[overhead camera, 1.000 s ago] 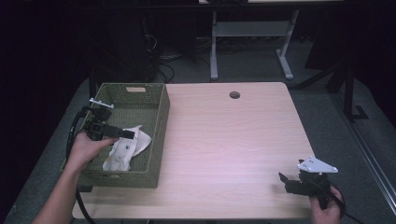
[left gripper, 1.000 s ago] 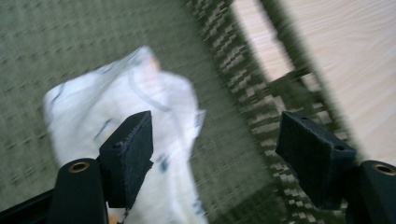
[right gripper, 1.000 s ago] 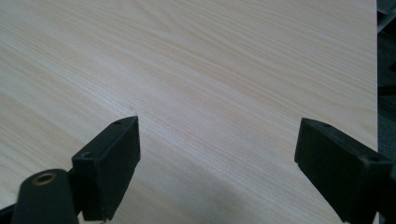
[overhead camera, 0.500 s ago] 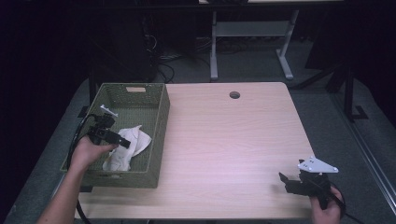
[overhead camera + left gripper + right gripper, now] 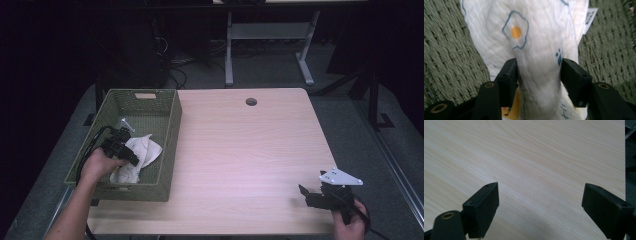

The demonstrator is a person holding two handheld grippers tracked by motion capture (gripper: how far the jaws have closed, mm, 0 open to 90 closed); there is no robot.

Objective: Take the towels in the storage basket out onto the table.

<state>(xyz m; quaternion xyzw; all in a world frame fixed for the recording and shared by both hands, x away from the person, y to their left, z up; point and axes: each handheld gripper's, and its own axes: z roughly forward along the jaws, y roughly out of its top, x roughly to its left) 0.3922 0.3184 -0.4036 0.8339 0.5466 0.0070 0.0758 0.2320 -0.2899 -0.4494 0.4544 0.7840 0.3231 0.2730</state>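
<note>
A white cloth (image 5: pixel 146 150) printed with a fried egg and blue marks lies crumpled in a green woven basket (image 5: pixel 173 131) at the table's left side. My left gripper (image 5: pixel 133 160) reaches down into the basket. In the left gripper view its jaws press both sides of a raised fold of the cloth (image 5: pixel 534 32), the left gripper (image 5: pixel 539 67) shut on it, over the basket floor (image 5: pixel 451 50). My right gripper (image 5: pixel 303 193) rests near the table's front right corner. It (image 5: pixel 540 195) stands open over bare wood (image 5: pixel 536 150).
The light wooden table (image 5: pixel 240 145) has a round cable hole (image 5: pixel 251 101) near its far edge. A white label (image 5: pixel 590 16) hangs from the cloth's edge. Behind the table stand a grey desk frame (image 5: pixel 265 32) and loose cables on the floor.
My left gripper has drawn back toward the basket's near left part and sunk lower onto the cloth, which has bunched up. The right gripper has stayed put.
</note>
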